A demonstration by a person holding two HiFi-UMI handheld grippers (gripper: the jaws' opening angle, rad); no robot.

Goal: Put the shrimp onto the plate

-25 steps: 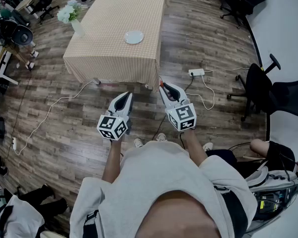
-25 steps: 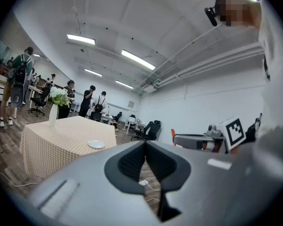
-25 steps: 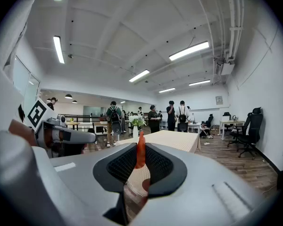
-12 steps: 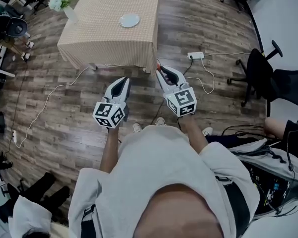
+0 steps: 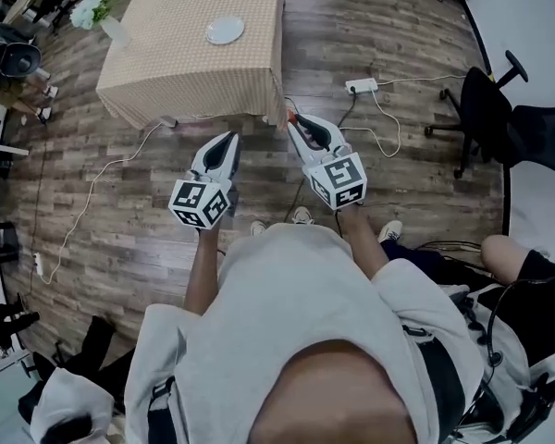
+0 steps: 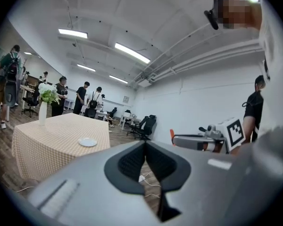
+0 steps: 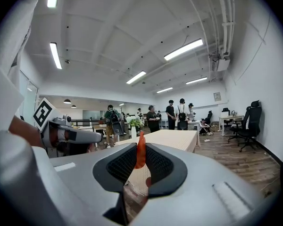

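Right gripper (image 5: 296, 126), head view: well short of the bench (image 5: 166, 81), where the plate (image 5: 225, 30) sits; left gripper (image 5: 228, 141) is alongside. Left gripper view: jaws closed together, nothing between them. Right gripper view: jaws pinch the orange shrimp (image 7: 140, 150) thinly. Judged risk: a jolt in carrying slips it onto the floor (image 7: 245, 159).

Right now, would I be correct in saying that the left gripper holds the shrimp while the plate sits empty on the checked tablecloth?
Not quite: the right gripper holds the shrimp, clamped between its jaws in the right gripper view. The left gripper is shut on nothing. The plate does sit empty on the checked tablecloth.
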